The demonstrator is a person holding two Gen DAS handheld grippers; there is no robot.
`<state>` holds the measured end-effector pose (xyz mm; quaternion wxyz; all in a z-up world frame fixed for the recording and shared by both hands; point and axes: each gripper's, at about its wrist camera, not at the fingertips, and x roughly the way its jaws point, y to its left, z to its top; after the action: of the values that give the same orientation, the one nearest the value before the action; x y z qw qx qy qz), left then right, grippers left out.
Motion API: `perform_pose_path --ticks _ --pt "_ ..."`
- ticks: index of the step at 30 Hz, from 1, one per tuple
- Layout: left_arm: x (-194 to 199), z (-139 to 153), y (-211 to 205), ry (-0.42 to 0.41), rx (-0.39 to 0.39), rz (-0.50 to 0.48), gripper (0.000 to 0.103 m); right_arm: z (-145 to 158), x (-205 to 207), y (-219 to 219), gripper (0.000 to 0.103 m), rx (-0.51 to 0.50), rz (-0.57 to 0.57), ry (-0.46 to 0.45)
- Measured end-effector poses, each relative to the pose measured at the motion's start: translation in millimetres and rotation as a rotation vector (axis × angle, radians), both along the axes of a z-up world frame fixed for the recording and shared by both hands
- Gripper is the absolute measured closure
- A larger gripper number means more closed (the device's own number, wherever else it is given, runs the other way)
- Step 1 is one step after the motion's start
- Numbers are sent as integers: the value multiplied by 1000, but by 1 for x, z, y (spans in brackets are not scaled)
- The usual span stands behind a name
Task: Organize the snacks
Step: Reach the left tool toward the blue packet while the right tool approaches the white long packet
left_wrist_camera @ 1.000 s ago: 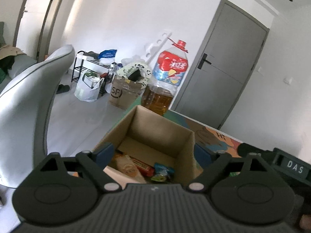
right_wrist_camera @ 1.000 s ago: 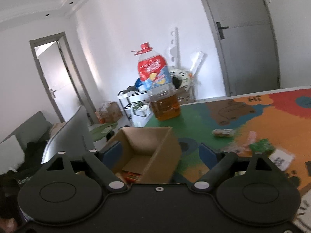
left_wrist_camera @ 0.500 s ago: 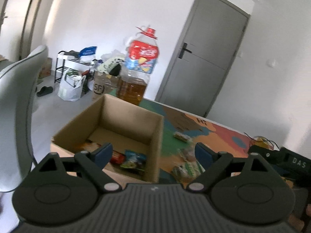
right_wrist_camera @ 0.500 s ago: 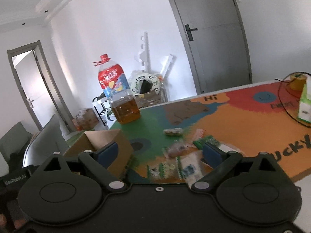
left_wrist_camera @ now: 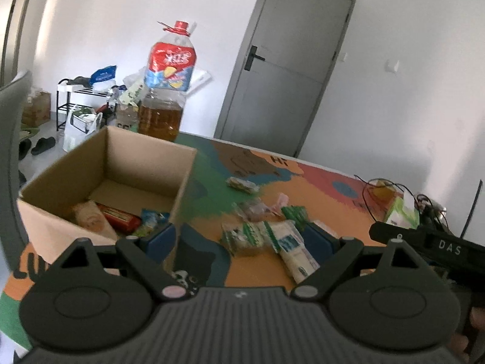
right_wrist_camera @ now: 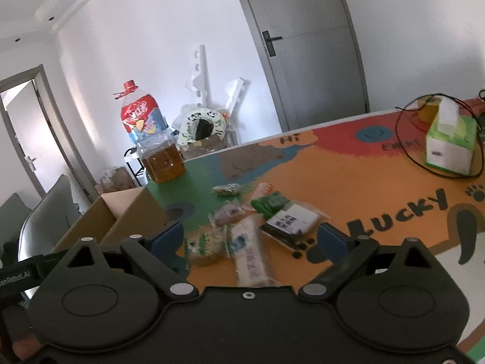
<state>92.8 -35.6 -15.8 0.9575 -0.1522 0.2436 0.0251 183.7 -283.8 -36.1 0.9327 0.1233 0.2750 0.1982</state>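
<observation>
An open cardboard box (left_wrist_camera: 182, 182) stands at the table's left end and holds a few snack packs, among them a red one (left_wrist_camera: 119, 217). It also shows in the right wrist view (right_wrist_camera: 127, 212). Several snack packs lie loose on the colourful mat to its right: a green-and-white pack (left_wrist_camera: 242, 236), a long white pack (left_wrist_camera: 292, 250), a small pack further back (left_wrist_camera: 241, 183). In the right wrist view I see the white pack (right_wrist_camera: 250, 251) and a dark pack (right_wrist_camera: 289, 221). My left gripper (left_wrist_camera: 241, 241) is open and empty above the loose packs. My right gripper (right_wrist_camera: 250, 238) is open and empty above them too.
A large oil bottle (left_wrist_camera: 165, 91) with a red cap stands behind the box. A green tissue box (right_wrist_camera: 450, 142) with a black cable (right_wrist_camera: 403, 148) around it sits at the table's far right. A grey chair (right_wrist_camera: 45, 221) stands left of the table.
Both grippers have swung right, away from the box and over the loose snack packs. Both stay open and empty.
</observation>
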Motion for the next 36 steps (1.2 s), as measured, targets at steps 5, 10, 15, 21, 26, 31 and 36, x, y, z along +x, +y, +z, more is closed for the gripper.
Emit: perform_pose_path --ticks 5,10,15,21,26,31,36 --pt "8 -11 -13 26 7 -41 12 -10 1 -6 7 3 -2 18" --pt "17 -24 -27 48 5 -91 12 -17 2 -11 7 12 -1 27" --pt "29 -41 -41 89 -1 -122 13 -26 2 -18 7 14 -3 44" --pt "39 -56 -54 115 -2 -123 13 -40 4 -31 7 31 -17 71" --pt "47 -68 -66 136 7 -123 13 -49 9 -39 7 56 -24 98" --pt "50 -78 -76 153 22 -121 14 -55 10 -40 7 58 -16 101" --pt "52 -84 -81 149 32 -127 19 -59 11 -36 7 50 -3 106"
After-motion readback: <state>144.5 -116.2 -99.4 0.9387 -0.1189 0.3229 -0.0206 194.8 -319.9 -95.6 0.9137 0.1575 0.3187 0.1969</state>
